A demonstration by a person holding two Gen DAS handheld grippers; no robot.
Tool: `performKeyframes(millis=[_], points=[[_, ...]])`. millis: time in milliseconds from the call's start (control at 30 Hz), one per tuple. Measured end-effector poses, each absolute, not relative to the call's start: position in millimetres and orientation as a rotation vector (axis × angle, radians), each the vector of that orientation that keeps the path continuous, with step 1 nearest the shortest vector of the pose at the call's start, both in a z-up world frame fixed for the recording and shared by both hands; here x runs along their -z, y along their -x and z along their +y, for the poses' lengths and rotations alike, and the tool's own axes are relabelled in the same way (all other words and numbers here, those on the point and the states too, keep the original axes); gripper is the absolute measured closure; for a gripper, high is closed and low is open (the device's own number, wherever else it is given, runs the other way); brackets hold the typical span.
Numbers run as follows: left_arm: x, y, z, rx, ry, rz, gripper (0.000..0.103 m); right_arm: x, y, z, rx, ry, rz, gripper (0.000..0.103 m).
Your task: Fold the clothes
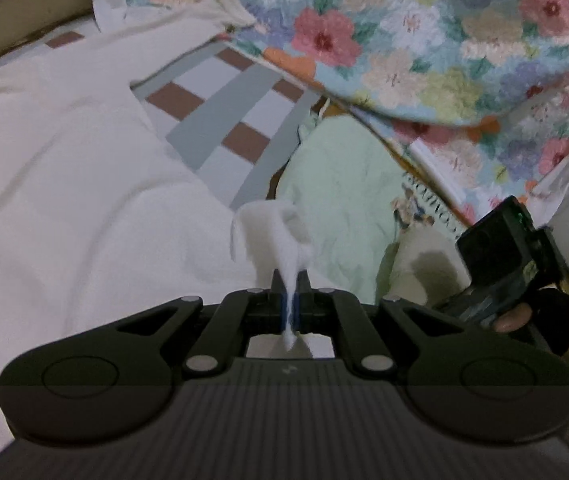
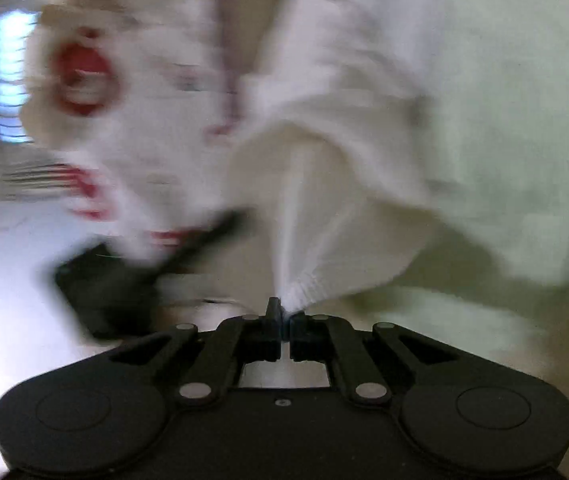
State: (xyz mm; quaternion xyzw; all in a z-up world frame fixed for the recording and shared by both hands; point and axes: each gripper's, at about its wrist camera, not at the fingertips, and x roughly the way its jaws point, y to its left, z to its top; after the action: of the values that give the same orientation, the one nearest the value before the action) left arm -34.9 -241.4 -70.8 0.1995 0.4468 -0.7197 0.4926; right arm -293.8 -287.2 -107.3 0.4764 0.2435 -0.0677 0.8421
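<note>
A white garment lies spread over the left of the bed in the left wrist view. My left gripper is shut on a pinched edge of it, and a tuft of white cloth sticks up between the fingers. At the right edge of that view the other gripper's black body is held by a hand. In the blurred right wrist view the white garment hangs in folds with red print on its left part. My right gripper is shut on a gathered hem of it.
A floral quilt covers the far right of the bed. A checked sheet shows in the middle, and a pale green cloth lies beside it. A dark blurred object sits low left in the right wrist view, near a bright window.
</note>
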Motion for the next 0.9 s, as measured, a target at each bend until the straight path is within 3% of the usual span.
performKeyframes(millis=[100,233,367,433,467,600,667,733,767,800,900], points=[[81,38,-246,1.705,-0.519,1.099,0.099,108,293,-290,0.168,-0.974,0.572,0.092],[78,50,-237,1.722,-0.621,0.963,0.098,108,292,-294,0.201,-0.929,0.648,0.089],[71,66,-221,1.768,-0.691,0.874,0.098,108,291,-298,0.234,-0.883,0.723,0.073],[70,75,-212,1.820,-0.700,0.853,0.098,97,303,-311,0.340,-0.834,0.636,0.076],[70,81,-208,1.854,-0.708,0.838,0.098,91,310,-318,0.395,-0.807,0.588,0.101],[74,125,-197,1.968,-0.847,0.761,0.098,99,305,-330,0.514,-0.753,0.613,0.099],[82,136,-200,1.918,-0.839,0.760,0.094,107,293,-330,0.530,-0.734,0.636,0.094],[89,144,-204,1.894,-0.837,0.729,0.085,110,295,-331,0.510,-0.735,0.642,0.081],[92,147,-204,1.912,-0.828,0.720,0.083,114,296,-330,0.500,-0.735,0.640,0.057],[94,150,-204,1.930,-0.818,0.711,0.079,117,298,-329,0.491,-0.735,0.639,0.048],[101,159,-210,1.943,-0.822,0.718,0.070,130,281,-325,0.498,-0.702,0.685,0.048]])
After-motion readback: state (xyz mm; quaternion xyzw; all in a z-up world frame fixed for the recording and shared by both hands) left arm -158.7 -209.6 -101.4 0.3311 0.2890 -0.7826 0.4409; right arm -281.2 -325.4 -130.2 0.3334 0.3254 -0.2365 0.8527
